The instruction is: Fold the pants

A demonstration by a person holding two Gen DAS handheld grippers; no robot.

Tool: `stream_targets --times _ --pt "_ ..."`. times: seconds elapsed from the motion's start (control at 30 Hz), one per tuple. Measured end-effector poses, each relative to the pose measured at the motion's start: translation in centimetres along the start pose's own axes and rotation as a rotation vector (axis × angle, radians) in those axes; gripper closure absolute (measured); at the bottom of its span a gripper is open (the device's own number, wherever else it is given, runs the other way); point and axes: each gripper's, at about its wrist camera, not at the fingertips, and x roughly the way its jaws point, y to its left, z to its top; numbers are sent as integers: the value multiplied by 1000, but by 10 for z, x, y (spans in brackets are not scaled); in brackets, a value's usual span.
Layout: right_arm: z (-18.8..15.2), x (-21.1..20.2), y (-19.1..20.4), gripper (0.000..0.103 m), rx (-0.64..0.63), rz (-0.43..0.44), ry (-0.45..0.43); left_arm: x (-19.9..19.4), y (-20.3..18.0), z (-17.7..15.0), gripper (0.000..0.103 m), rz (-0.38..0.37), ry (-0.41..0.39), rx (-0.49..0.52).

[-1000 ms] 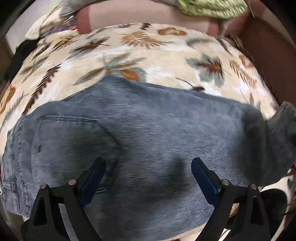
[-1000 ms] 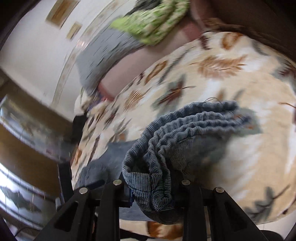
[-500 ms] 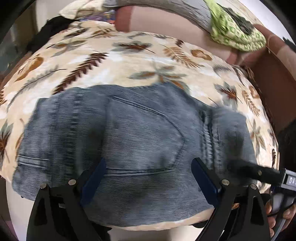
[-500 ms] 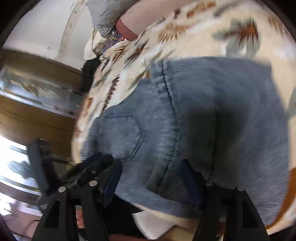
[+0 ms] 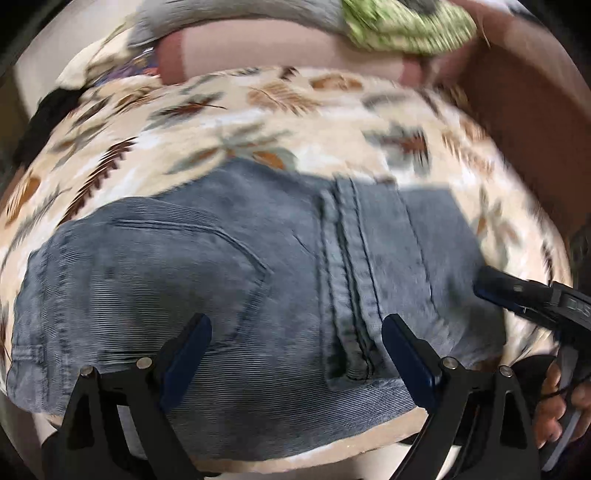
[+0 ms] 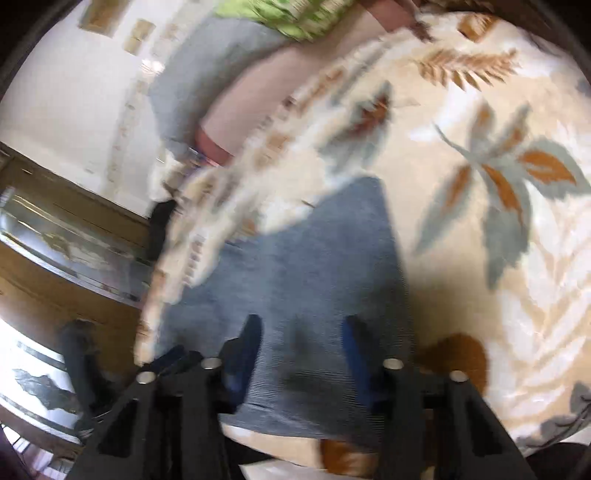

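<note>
Grey-blue corduroy pants (image 5: 258, 280) lie folded flat on a leaf-print blanket (image 5: 229, 122), back pocket and centre seam facing up. Just above them near the blanket's front edge, my left gripper (image 5: 295, 325) stands open with nothing between its fingers. In the right wrist view the pants (image 6: 317, 266) spread under my right gripper (image 6: 301, 332). Its jaws are closing with a gap still between them, and no fabric is pinched. One finger (image 5: 495, 286) of that gripper reaches over the pants' right edge, with a person's hand (image 5: 554, 402) behind it.
A pink bolster (image 5: 280, 51), a grey cover (image 5: 229, 14) and a green patterned cloth (image 5: 406, 26) lie along the back. A brown upholstered side (image 5: 524, 118) rises at the right. Dark wooden furniture (image 6: 55, 295) stands beyond the blanket's left edge.
My right gripper held a bunched pant end, then let it go onto the laid pants and has since narrowed its jaws. The left gripper's view slid sideways along the pants and back.
</note>
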Motion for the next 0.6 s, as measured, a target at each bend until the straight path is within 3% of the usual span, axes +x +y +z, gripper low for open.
stream_targets --times 0.03,0.07,0.2,0.37,0.5,0.6 --pt "0 2 -4 75 15 0 4 9 -6 -3 9 25 25 33" --pt "1 0 -5 76 16 7 1 19 -9 -7 9 58 54 47" --pt "15 -16 18 76 -85 -27 -57 11 0 -5 9 23 52 0" --pt "36 -8 45 76 -128 94 -125 -24 3 -8 9 38 -34 -15" --pt "44 12 57 76 -129 87 -108 -47 8 -12 9 69 -94 15" --pt "47 23 65 76 -163 73 -93 -55 25 -6 9 110 -103 -22"
